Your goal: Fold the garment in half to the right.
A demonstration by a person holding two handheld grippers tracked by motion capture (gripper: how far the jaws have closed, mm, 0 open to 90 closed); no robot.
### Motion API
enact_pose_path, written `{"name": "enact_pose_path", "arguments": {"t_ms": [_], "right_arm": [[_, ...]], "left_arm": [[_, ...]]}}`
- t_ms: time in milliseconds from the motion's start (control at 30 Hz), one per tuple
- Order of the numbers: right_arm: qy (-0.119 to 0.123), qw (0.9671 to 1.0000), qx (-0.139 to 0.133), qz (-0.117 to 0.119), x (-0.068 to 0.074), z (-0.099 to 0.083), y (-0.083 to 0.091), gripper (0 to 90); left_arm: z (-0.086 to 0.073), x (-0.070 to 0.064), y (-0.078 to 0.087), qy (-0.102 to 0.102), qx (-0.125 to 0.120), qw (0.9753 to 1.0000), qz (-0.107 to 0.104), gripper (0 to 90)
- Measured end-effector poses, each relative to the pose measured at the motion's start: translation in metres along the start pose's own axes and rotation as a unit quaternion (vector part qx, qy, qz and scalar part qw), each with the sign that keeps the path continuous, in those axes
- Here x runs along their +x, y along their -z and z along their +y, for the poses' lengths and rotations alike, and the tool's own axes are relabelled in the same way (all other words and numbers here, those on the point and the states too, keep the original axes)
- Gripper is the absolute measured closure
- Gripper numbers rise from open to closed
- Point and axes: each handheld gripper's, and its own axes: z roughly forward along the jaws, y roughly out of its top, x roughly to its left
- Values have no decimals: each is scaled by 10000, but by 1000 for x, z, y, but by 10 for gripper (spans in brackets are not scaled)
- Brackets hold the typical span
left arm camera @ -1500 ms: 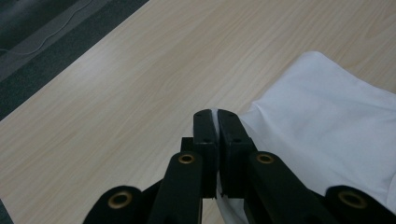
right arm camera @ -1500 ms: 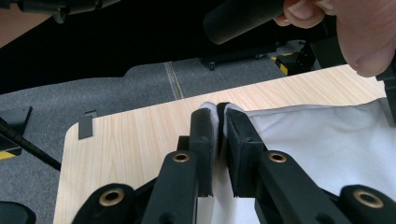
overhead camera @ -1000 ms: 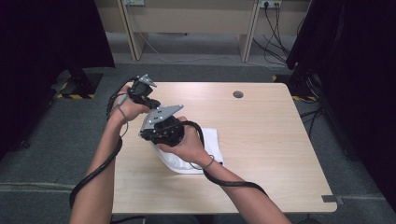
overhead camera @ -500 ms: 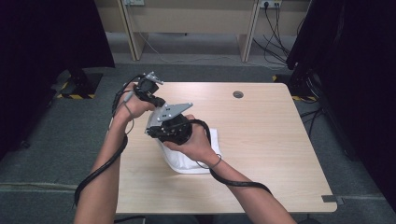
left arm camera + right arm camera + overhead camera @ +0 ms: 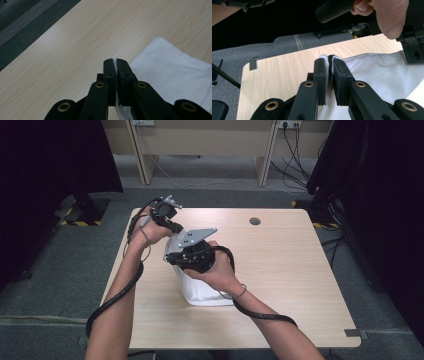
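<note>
Clamped together, our left gripper's (image 5: 115, 61) jaws pinched a thin edge of the white cloth (image 5: 175, 75), a sliver of fabric showing between their tips in the left gripper view. Our right gripper (image 5: 328, 58) was likewise closed on the cloth (image 5: 382, 72), with a fold of white fabric caught between its two black jaws in the right gripper view. From the high view we saw the cloth (image 5: 205, 292) lying on the light wooden table (image 5: 280, 270), toward its left half, with its far edge lifted off the surface by both grippers. We held the left gripper (image 5: 172, 226) near the table's far left corner, and the right gripper (image 5: 175, 257) just beside it, a little nearer to us, its grey three-cornered plate (image 5: 197, 236) tilted upward. The two grippers were close together over the cloth's far end. A black cable (image 5: 112, 300) trailed from the left gripper along our left forearm, and another ran under our right wrist. A small round grommet (image 5: 255, 221) sat in the table near its far edge, well apart from the cloth.
</note>
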Motion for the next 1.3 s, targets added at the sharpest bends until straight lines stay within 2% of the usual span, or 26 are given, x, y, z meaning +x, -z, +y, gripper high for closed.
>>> {"name": "enact_pose_path", "arguments": {"t_ms": [567,867,1300], "right_arm": [[-40,9999,-18,-149,-9,-13,19,821],[-78,9998,20,-202,-13,-18,23,820],[-90,9997,16,-246,-15,-22,28,820]], "left_arm": [[12,-9,-11,-81,94,9999,-75,857],[13,-11,-18,-50,129,9998,-112,858],[16,-14,-21,-64,121,9999,-96,858]]}}
